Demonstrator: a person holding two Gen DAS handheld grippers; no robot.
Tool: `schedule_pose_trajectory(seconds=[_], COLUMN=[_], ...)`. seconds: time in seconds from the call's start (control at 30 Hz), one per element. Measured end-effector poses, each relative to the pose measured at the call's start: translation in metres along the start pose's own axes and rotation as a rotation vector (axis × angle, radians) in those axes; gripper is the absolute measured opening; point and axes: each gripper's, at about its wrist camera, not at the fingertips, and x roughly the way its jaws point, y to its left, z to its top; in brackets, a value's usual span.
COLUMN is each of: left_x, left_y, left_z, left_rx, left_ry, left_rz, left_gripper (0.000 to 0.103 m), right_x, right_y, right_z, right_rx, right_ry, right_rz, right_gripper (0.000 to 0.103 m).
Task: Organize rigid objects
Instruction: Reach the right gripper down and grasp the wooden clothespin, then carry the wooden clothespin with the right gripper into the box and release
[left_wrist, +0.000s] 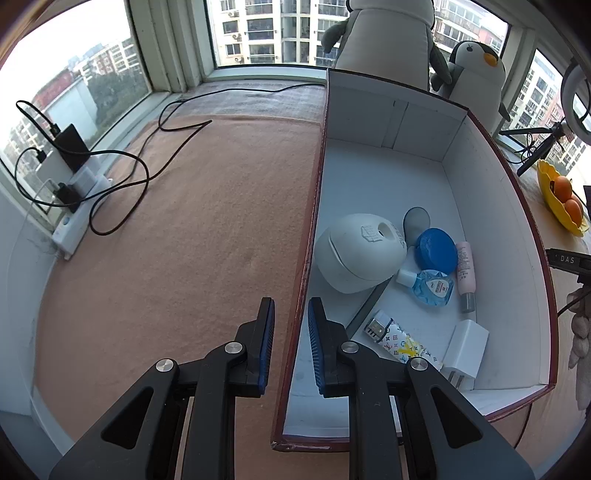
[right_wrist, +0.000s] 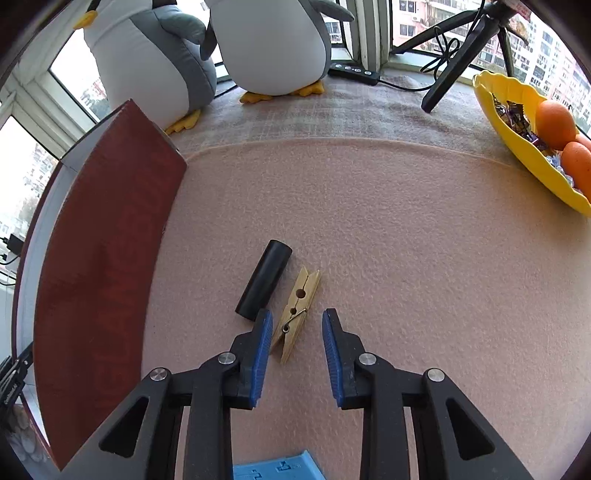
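We see the right hand-held gripper (right_wrist: 297, 328) released over the peg (right_wrist: 296, 314), which lies against its left finger; closing off-centre could nudge the tube (right_wrist: 264, 279) just beyond. The left hand-held gripper (left_wrist: 291, 317) straddles the box (left_wrist: 491, 206) wall, unclenched. Open felt lies right of the peg.

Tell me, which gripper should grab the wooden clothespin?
Probably the right gripper. Its open jaws already sit over the wooden clothespin on the pink mat, beside the black cylinder. The left gripper straddles the wall of the box, and its camera shows no clothespin.
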Motion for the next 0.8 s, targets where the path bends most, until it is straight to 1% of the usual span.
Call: schedule_pose_trajectory(seconds=[0.17, 0.23, 0.3, 0.33, 0.57, 0.8], left_x=[0.000, 0.000, -0.001, -0.001, -0.004, -0.005], left_y=[0.000, 0.000, 0.001, 0.001, 0.002, 0.000], left_z=[0.000, 0.001, 0.000, 0.000, 0.000, -0.001], left_rx=[-0.002, -0.004, -0.007, -0.009, -0.010, -0.008], left_ry=[0.000, -0.002, -0.003, -0.004, -0.011, -0.013], left_rz=[-0.001, -0.002, -0.004, -0.005, -0.021, -0.048], left_gripper=[0.017, 0.017, 0.017, 0.017, 0.017, 0.017], right_x=[0.009, 0.009, 0.010, 0.009, -0.003, -0.031], right_y=[0.004, 0.006, 0.005, 0.005, -0.008, -0.012], right_z=[0.004, 0.005, 0.005, 0.004, -0.008, -0.024], right_rx=[-0.030, -0.045, -0.047, -0.048, -0.022, -0.015], right_ry=[0.017, 0.020, 0.028, 0.029, 0.010, -0.043], right_rz=[-0.025, -0.041, -0.051, -0.054, -0.068, -0.068], right_gripper=[0.024, 0.020, 0.013, 0.011, 0.011, 0.011])
